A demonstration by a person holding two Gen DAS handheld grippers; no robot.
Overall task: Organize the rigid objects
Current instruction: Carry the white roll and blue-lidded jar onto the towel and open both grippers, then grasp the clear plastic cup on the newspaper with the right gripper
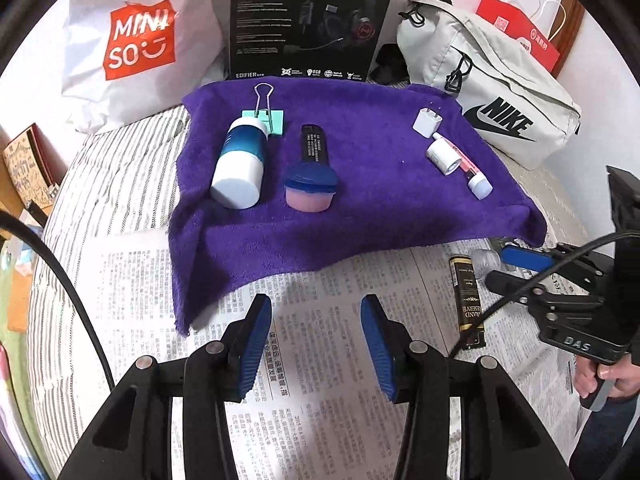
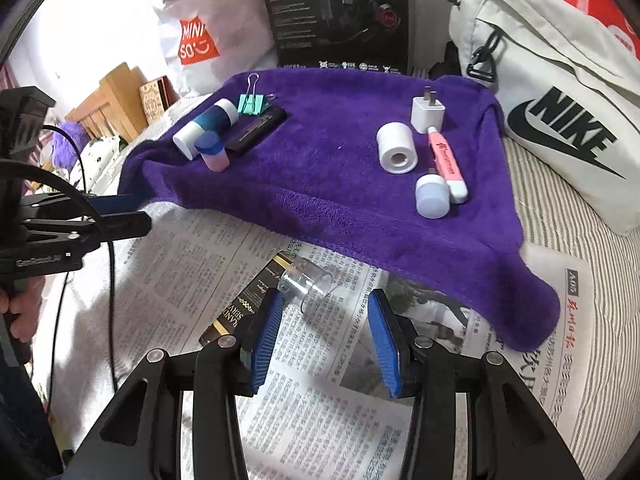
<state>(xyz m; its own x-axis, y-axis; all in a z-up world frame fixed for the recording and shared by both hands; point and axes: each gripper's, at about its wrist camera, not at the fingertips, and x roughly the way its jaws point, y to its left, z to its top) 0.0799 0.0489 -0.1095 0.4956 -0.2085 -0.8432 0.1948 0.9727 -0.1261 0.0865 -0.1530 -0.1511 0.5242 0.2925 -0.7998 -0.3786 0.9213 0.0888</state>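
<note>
Two items left off the purple towel [image 2: 340, 184]: clear cup [image 2: 308, 286] and black-gold box [image 2: 240, 308] on newspaper, near edge. My right gripper [image 2: 324, 344] gapes empty just short of the cup, lined up for it; left gripper [image 1: 316, 350] empty too

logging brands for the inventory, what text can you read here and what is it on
"MINISO": white plastic bag
"NIKE": grey bag
"EDIFIER": black headset box
"GRAND RESERVE": black and gold lighter
"DAS": right gripper body
Too small or blurred: newspaper print, red paper bag, black stick on the purple towel, pink pen.
</note>
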